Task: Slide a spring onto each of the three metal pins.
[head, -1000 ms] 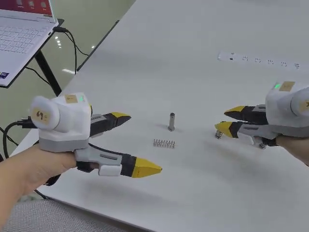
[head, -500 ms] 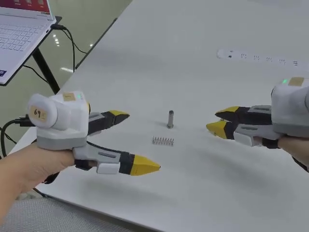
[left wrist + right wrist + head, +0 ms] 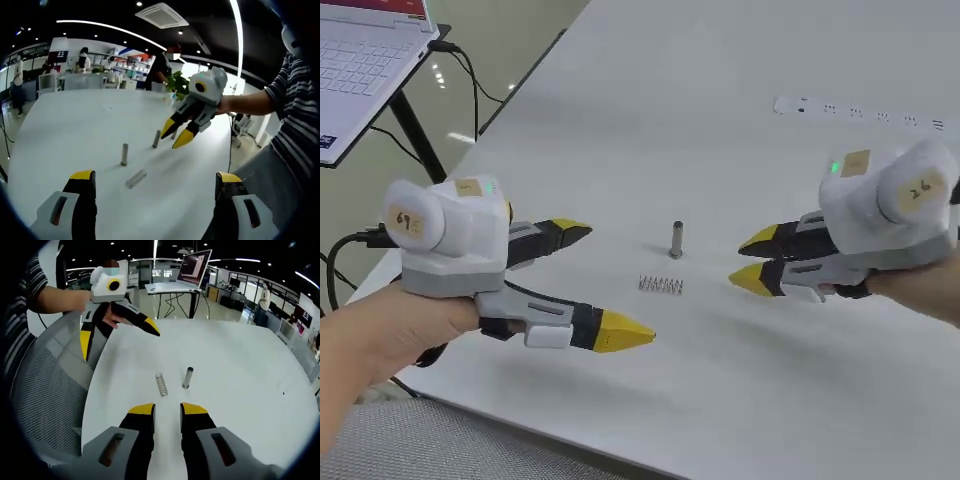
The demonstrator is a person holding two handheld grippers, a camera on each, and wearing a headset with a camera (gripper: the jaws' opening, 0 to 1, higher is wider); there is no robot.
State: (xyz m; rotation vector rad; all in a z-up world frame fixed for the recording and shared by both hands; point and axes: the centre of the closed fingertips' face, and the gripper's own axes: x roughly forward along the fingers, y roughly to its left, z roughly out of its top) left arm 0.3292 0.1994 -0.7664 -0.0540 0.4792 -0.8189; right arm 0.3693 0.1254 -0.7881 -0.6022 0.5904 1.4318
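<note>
The spring [image 3: 660, 285] lies flat on the white table [image 3: 720, 130], its long axis left-right in the head view, just before the upright pin [image 3: 677, 240]. The left hand-held gripper [image 3: 615, 282] gapes wide and the right hand-held gripper [image 3: 740, 262] is slightly parted, both empty. An open-plan office [image 3: 100, 65] lies behind.

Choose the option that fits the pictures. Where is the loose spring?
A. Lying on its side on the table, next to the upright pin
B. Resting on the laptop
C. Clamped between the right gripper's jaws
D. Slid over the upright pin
A: the spring lies flat on the table close to the upright pin, with a gap between them, and the pin stands bare.
</note>
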